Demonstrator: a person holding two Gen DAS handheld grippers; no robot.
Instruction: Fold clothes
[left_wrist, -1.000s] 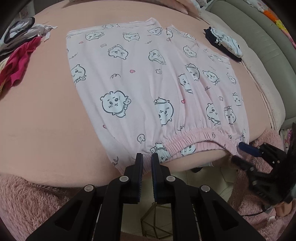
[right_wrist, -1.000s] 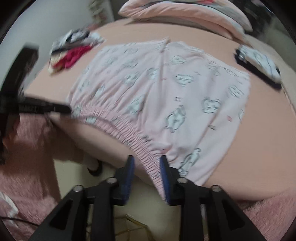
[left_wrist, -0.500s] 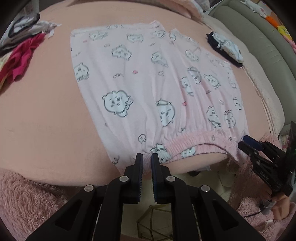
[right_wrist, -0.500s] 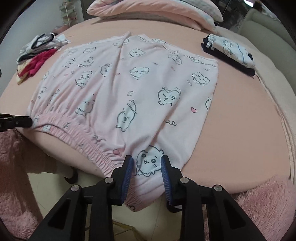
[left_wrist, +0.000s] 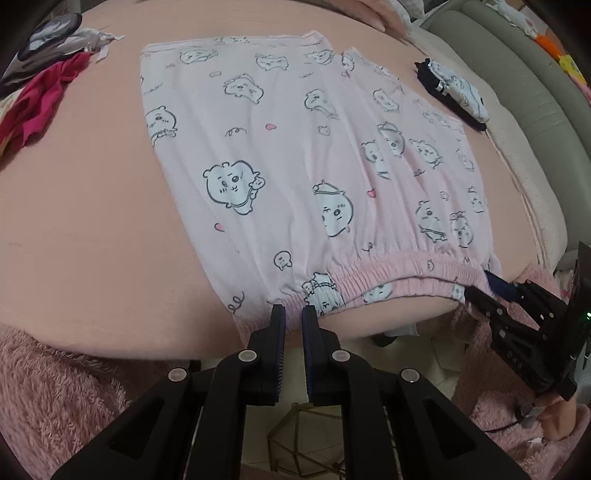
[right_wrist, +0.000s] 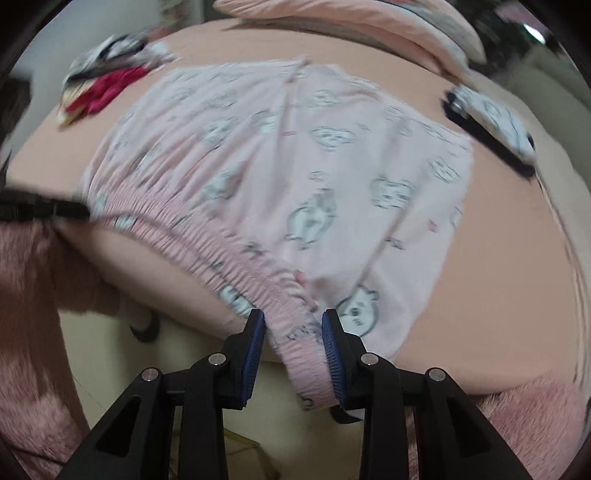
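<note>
Pink pajama shorts (left_wrist: 295, 173) with a cartoon print lie flat on the peach bed, elastic waistband (left_wrist: 399, 269) toward me at the bed's front edge; they also show in the right wrist view (right_wrist: 295, 173). My left gripper (left_wrist: 293, 314) is shut on the waistband's left corner. My right gripper (right_wrist: 293, 319) is open, its jaws either side of the waistband's right corner (right_wrist: 295, 325), not clamped. The right gripper also shows at the right in the left wrist view (left_wrist: 491, 284). The left gripper's tip shows at the left in the right wrist view (right_wrist: 74, 212).
A folded dark and white garment (left_wrist: 458, 92) lies at the bed's right side. A heap of red, black and white clothes (left_wrist: 40, 88) lies at the far left. A pink fuzzy blanket (left_wrist: 55, 387) hangs over the front edge. Pillows (right_wrist: 351, 22) lie at the back.
The right gripper has swung back to the waistband's right corner, with the fabric now bunched between its open jaws. The left gripper has stayed shut on the left corner.
</note>
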